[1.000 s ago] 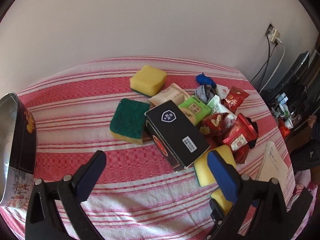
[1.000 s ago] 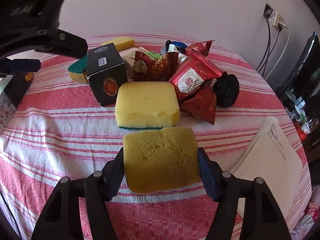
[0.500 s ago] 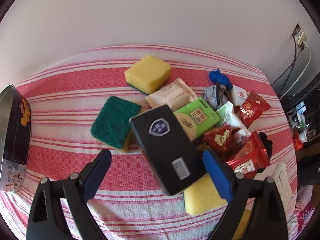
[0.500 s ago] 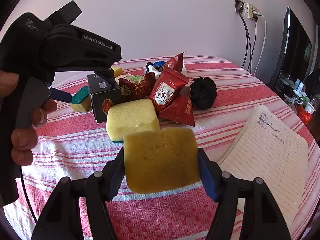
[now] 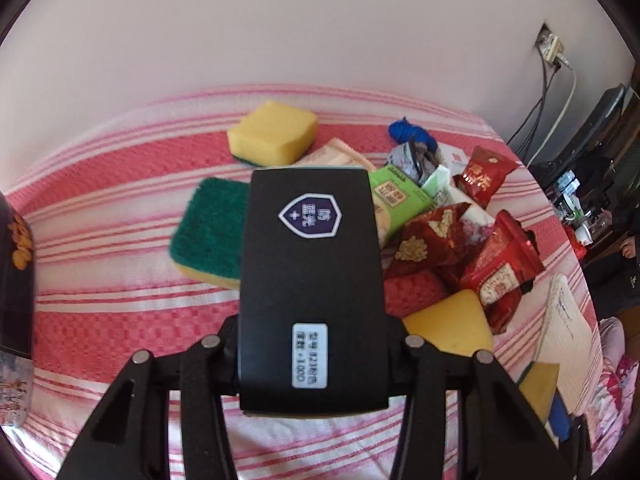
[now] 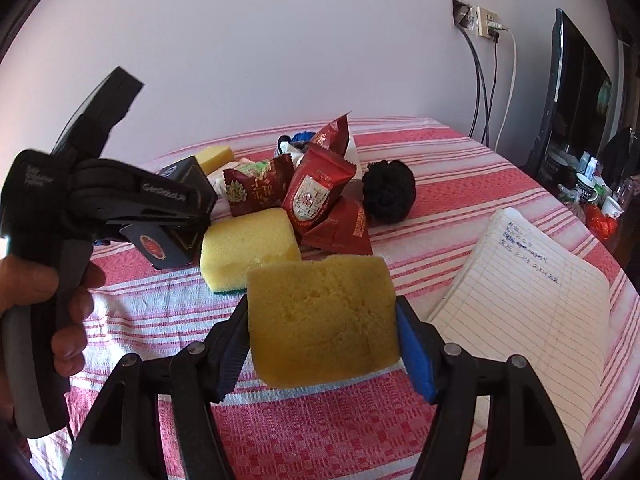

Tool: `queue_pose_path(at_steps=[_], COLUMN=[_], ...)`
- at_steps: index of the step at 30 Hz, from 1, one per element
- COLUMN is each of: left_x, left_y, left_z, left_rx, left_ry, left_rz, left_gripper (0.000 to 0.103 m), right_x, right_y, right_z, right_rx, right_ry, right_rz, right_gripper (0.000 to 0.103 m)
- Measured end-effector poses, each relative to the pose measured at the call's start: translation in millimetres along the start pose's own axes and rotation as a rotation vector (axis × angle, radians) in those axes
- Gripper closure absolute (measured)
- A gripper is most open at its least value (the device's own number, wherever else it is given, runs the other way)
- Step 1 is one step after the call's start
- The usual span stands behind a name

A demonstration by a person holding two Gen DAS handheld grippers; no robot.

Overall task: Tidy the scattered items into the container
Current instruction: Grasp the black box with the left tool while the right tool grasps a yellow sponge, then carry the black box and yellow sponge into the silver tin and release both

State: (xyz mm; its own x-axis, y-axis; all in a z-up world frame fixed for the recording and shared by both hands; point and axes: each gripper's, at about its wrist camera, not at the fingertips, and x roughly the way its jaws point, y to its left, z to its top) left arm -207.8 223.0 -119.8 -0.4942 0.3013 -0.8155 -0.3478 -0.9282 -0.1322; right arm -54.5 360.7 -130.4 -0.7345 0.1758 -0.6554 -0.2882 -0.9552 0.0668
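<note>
Jaws of the left gripper have just been closing, now clamping the black rectangular cardboard box, long axis pointing ahead; dark metal tin sitting far left. Right gripper is pinching a yellow sponge block.

Pale wall; wall socket with cables; dark screen at right.
</note>
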Motion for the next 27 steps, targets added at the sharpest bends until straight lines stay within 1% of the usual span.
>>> queue_pose_path(at_steps=[1,3,5,8,11,13,14,16,18,20,21,23,25,27], left_x=[-16,-43,-65,-95,-123,-142,-153,-184,-211,-232,-238,-243,-241,-234], left_y=[3,9,17,33,62,90,105,136,164,194,208,238,265,288], left_z=[-7,-23,-47,-83,-108,-126,-133,-144,-152,-156,-156,-155,-153,-148], left_rx=[0.018,0.06,0.101,0.137,0.12,0.089,0.066,0.019,-0.028,-0.067,-0.084,-0.126,-0.171,-0.2], left_ry=[-0.032,-0.06,-0.072,-0.088,-0.109,-0.114,-0.129,-0.182,-0.24,-0.29,-0.307,-0.313,-0.305,-0.278], left_rz=[0.013,0.033,0.06,0.102,0.129,0.158,0.172,0.21,0.268,0.329,0.362,0.417,0.422,0.423], left_gripper=[0.056,0.056,0.056,0.056,0.056,0.056,0.056,0.056,0.056,0.055,0.055,0.055,0.055,0.055], right_x=[-4,-9,-9,-14,-27,-41,-47,-62,-80,-96,-103,-111,-112,-105], right_y=[1,4,11,20,39,61,73,102,136,173,192,230,267,299], right_z=[0,-1,-3,-11,-19,-21,-21,-18,-12,-6,-2,5,9,11], right_rx=[-0.002,-0.018,-0.035,-0.02,-0.04,-0.079,-0.102,-0.152,-0.206,-0.259,-0.282,-0.323,-0.363,-0.387], right_ry=[-0.02,-0.041,-0.02,0.027,0.037,0.028,0.021,-0.006,-0.047,-0.087,-0.103,-0.136,-0.167,-0.178], right_rz=[-0.008,-0.043,-0.079,-0.045,-0.026,0.006,0.023,0.075,0.139,0.221,0.27,0.35,0.379,0.404], right_gripper=[0.034,0.034,0.034,0.034,0.034,0.034,0.034,0.034,0.034,0.034,0.034,0.034,0.034,0.034])
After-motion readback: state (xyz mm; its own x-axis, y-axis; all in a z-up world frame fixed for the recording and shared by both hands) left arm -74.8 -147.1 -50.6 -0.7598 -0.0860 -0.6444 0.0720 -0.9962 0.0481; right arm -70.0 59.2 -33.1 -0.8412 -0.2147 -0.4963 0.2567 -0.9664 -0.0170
